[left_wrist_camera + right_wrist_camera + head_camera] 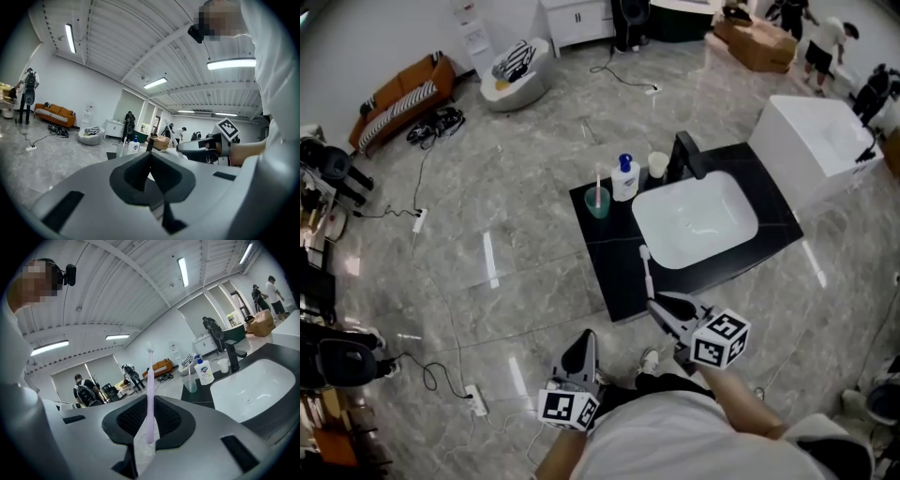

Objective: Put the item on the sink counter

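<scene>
Right gripper view shows my right tongs (149, 426) clamped on the lower handle of a pale pink toothbrush (150, 380), which stands straight out along the jaws with its white head at the far tip. My left tongs (151, 174) are pressed together with nothing between them, held low by my body and well off the counter (614, 272). I judge the task part done: the toothbrush is in my grip and at the sink, but not yet set down. In the head view its head end reaches over the counter's near edge, towards the near-left corner, just beside the white basin (694, 220); how high it hangs above the black top I cannot tell. What is left is to lower it onto the bare strip between near edge and basin, lay it flat and let go. A green cup (598, 201) and a soap bottle (625, 178) stand at the far-left corner, well apart from that spot
</scene>
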`<action>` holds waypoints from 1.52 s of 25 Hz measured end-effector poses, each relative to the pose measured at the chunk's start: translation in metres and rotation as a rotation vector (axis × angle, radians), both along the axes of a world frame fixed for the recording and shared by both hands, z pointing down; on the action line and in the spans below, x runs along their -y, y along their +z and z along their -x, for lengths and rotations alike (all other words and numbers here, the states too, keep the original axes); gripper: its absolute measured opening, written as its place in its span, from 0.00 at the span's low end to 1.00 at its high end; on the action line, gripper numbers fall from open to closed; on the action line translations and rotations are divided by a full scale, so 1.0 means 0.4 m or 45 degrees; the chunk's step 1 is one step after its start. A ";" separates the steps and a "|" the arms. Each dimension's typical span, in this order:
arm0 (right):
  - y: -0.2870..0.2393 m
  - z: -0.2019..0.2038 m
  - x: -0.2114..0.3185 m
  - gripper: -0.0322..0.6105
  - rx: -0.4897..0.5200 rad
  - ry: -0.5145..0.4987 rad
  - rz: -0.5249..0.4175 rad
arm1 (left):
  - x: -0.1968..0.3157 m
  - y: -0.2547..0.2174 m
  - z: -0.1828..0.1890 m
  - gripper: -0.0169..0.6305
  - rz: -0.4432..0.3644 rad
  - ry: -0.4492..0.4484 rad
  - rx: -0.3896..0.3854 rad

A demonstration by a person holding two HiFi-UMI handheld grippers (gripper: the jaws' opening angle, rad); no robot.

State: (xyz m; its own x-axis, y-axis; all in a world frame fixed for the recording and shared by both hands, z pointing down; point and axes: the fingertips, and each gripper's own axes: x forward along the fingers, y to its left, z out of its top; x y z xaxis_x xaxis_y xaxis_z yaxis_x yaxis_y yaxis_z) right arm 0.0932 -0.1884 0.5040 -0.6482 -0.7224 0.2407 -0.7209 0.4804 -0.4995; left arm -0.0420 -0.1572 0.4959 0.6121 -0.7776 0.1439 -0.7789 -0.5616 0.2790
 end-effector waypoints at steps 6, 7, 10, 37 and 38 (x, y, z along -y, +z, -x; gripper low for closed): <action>0.021 0.027 0.030 0.16 -0.014 0.007 0.020 | 0.019 -0.010 0.031 0.03 -0.012 0.006 -0.001; 0.026 0.030 0.035 0.16 -0.020 0.010 0.024 | 0.023 -0.010 0.036 0.03 -0.013 0.007 -0.002; 0.036 0.034 0.048 0.16 -0.035 0.022 0.036 | 0.035 -0.019 0.043 0.03 -0.026 0.017 -0.006; 0.223 0.037 0.117 0.16 -0.185 -0.003 0.182 | 0.054 -0.043 0.072 0.03 -0.059 -0.024 0.002; 0.230 0.036 0.122 0.16 -0.194 -0.004 0.185 | 0.055 -0.042 0.072 0.03 -0.058 -0.025 0.003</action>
